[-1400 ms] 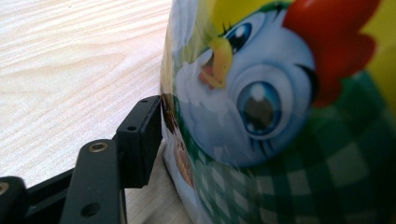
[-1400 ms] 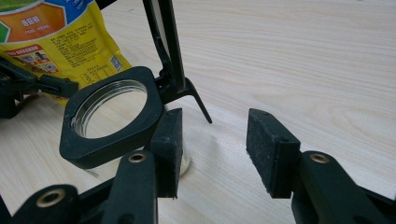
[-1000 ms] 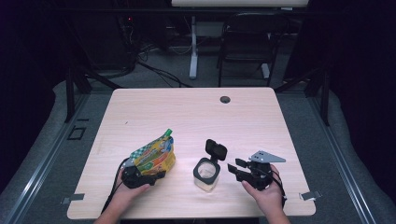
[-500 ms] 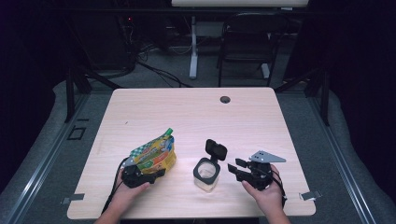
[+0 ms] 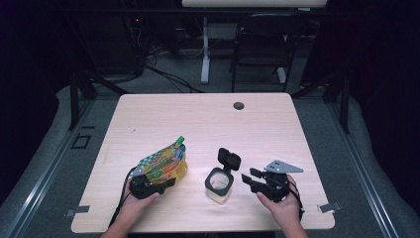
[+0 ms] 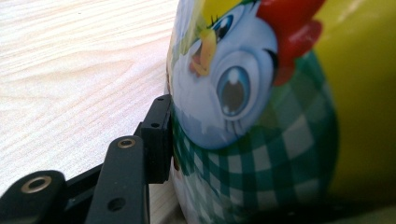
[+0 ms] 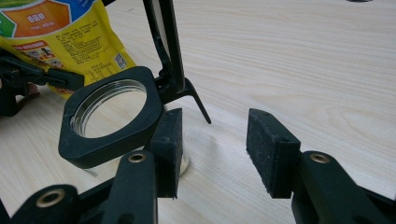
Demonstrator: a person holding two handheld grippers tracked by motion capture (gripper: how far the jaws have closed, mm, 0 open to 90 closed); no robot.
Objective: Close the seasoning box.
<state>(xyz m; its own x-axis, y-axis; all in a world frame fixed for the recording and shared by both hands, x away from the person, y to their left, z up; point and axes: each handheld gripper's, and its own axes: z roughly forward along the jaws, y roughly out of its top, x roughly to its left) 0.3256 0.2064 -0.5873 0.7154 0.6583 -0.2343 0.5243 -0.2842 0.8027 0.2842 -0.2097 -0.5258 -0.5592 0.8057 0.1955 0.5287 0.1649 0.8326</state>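
Wooden table (image 5: 208,119): snack bag (image 5: 164,165), open-lidded jar (image 5: 219,181) beside right hand-held gripper (image 5: 250,177).

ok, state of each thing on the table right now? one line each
snack bag: lying on the table, sealed as far as can be seen, between the left jaws.
left hand-held gripper: jaws have just been closing on the bag; one pad touches it.
jar: upright, hinged lid flipped open.
right hand-held gripper: open, nothing between its jaws, beside the jar.
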